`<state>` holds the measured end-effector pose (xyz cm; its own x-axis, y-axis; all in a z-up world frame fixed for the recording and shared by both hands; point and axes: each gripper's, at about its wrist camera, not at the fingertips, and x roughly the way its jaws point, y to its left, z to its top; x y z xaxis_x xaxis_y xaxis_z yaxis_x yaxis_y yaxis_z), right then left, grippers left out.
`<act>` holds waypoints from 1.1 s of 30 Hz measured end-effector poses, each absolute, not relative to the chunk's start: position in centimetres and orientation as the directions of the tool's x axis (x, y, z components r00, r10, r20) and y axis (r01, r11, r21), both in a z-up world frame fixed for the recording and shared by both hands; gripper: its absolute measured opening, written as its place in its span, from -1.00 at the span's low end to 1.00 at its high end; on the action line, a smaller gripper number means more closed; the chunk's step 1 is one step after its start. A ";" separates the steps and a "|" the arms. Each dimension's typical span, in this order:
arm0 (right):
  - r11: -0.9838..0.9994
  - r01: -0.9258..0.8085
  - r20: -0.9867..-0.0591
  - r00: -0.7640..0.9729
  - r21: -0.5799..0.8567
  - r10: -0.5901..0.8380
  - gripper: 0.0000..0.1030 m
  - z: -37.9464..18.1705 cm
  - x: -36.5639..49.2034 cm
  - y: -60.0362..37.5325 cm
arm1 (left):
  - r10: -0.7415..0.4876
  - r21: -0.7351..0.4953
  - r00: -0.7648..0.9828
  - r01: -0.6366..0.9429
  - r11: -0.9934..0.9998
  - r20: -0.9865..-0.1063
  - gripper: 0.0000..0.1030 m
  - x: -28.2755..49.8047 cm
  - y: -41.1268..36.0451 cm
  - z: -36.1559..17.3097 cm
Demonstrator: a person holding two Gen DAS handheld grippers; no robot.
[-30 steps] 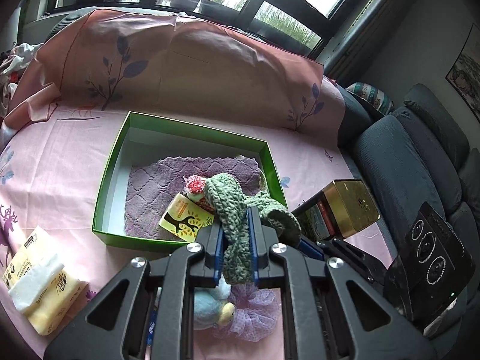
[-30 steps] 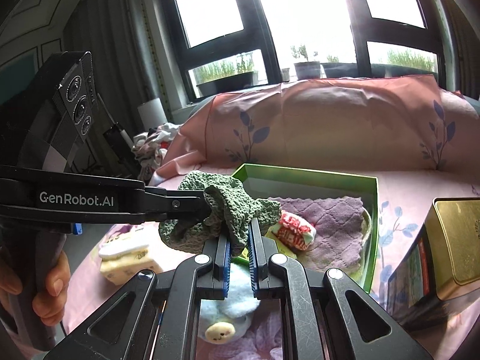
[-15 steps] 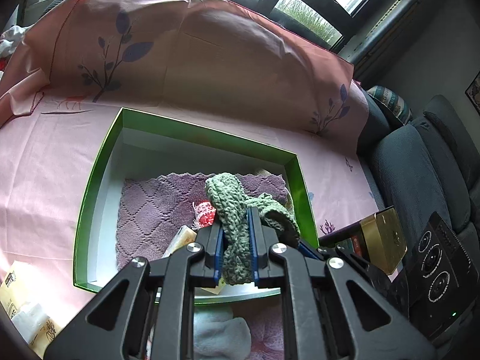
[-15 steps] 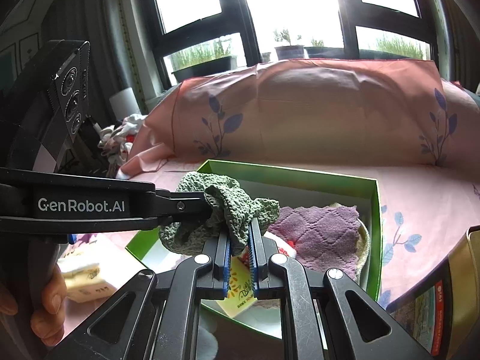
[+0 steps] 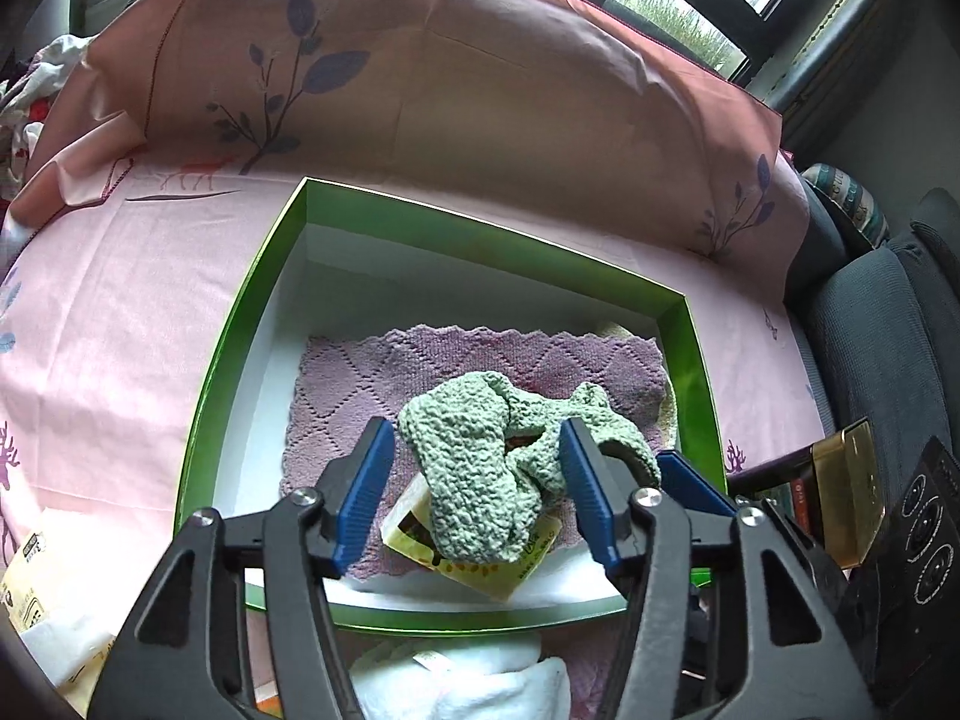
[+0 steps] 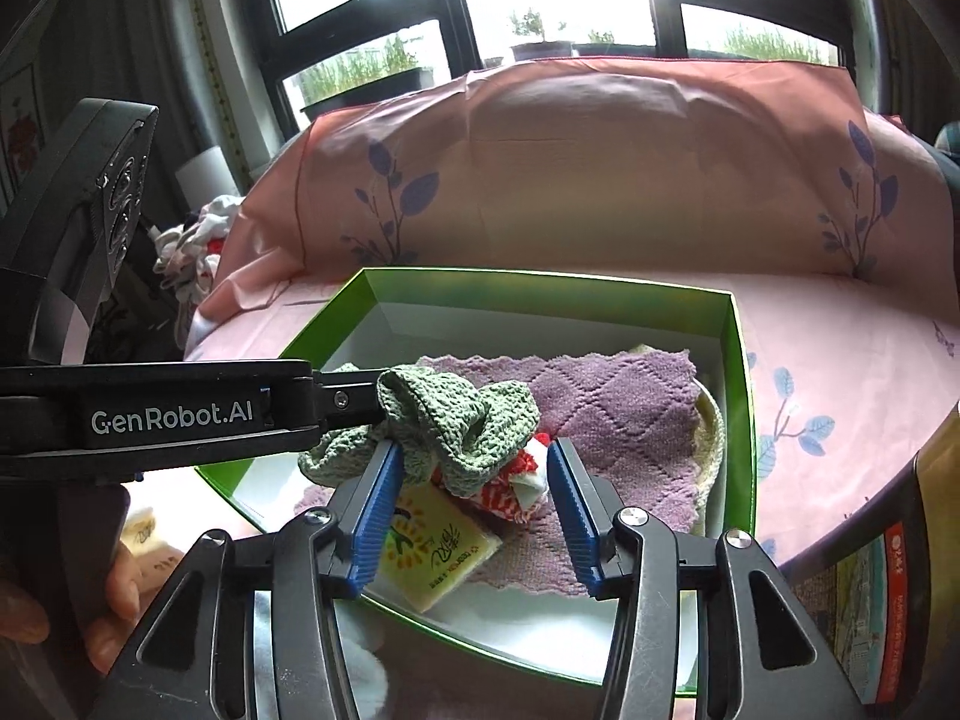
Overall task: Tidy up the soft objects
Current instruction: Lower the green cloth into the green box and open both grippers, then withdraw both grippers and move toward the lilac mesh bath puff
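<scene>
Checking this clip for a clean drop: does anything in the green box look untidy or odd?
The green knitted cloth sits bunched in a heap inside the green box, covering the yellow packet and the red-and-white item, unlike the flat purple cloth.

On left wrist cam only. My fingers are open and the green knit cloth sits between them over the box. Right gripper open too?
Observer: Yes. The right wrist view shows the right gripper with jaws spread and the green knit cloth between them.
Operator: Anything under the cloth?
Observer: A red-and-white soft item pokes out beneath it. It rests on the purple cloth inside the green box.
Operator: Is the cloth clear of my gripper?
Observer: Not clearly. From the side, the cloth bunches right against the tip of the left gripper.
</scene>
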<state>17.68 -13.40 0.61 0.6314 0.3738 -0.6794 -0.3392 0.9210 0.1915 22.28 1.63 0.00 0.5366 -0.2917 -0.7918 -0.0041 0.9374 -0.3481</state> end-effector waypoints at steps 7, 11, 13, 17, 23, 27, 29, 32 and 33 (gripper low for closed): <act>0.935 -0.301 -0.687 0.640 0.190 0.345 0.38 1.6 16.3 -14.4 | -0.252 -0.315 0.532 -0.029 0.949 -0.808 0.65 20.7 2.3 0.5; 0.930 -0.300 -0.693 0.625 0.212 0.359 0.46 1.9 15.1 -14.8 | -0.230 -0.295 0.531 -0.039 0.955 -0.816 0.92 19.4 2.6 1.0; 0.928 -0.308 -0.692 0.624 0.209 0.363 0.67 2.2 14.3 -14.8 | -0.221 -0.297 0.546 -0.053 0.954 -0.808 0.98 18.5 2.9 1.5; 0.926 -0.310 -0.681 0.631 0.217 0.371 0.69 3.0 12.4 -15.3 | -0.218 -0.302 0.562 -0.059 0.952 -0.798 0.98 16.5 3.3 2.4; 0.935 -0.307 -0.679 0.649 0.178 0.342 0.69 4.1 9.4 -15.7 | -0.161 -0.238 0.592 -0.055 0.970 -0.790 0.98 13.3 3.3 3.7; 0.939 -0.312 -0.670 0.667 0.148 0.327 0.69 4.8 7.2 -16.1 | -0.149 -0.217 0.606 -0.040 0.975 -0.781 0.98 10.8 3.2 4.5; 0.941 -0.309 -0.665 0.676 0.137 0.319 0.69 5.0 6.1 -16.3 | -0.154 -0.216 0.616 -0.027 0.976 -0.772 0.98 9.4 3.1 4.9; 0.941 -0.308 -0.668 0.672 0.141 0.320 0.69 5.0 4.9 -16.8 | -0.155 -0.205 0.624 -0.009 0.979 -0.766 0.98 7.4 2.7 5.3; 0.941 -0.306 -0.668 0.672 0.141 0.319 0.69 5.0 4.5 -17.0 | -0.155 -0.201 0.626 -0.003 0.980 -0.764 0.98 6.8 2.6 5.4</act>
